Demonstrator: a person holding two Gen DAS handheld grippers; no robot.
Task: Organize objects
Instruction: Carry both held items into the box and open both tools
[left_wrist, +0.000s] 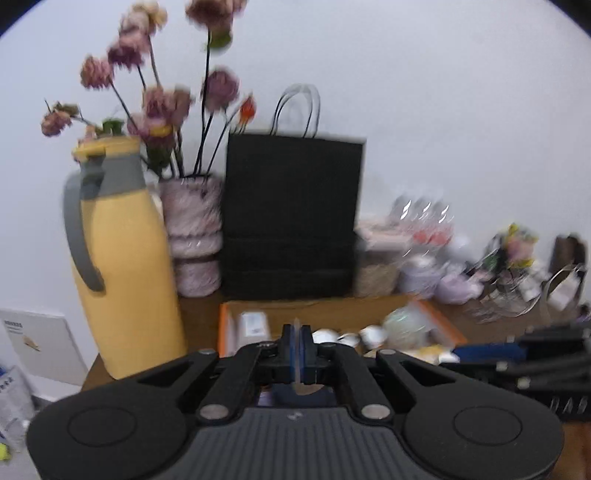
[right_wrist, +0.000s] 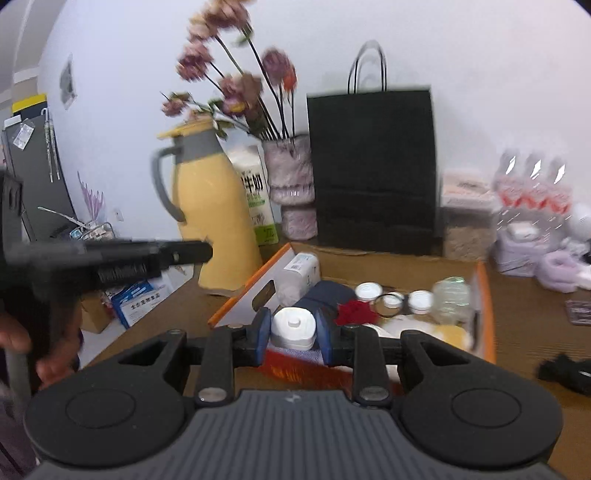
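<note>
Jaws around white bottle (right_wrist: 293, 326).

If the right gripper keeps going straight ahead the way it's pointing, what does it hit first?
The right gripper is shut on a white container, so that leads. Straight ahead lies the navy object in the orange-edged cardboard box; it would likely meet that first, though blur leaves depth uncertain.

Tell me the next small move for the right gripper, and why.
Probably lift it a little, straight up. The right gripper has its fingers closed on a white container above the cardboard box, among loose items like small jars. Rising first should clear them. The left gripper is shut and empty.
</note>
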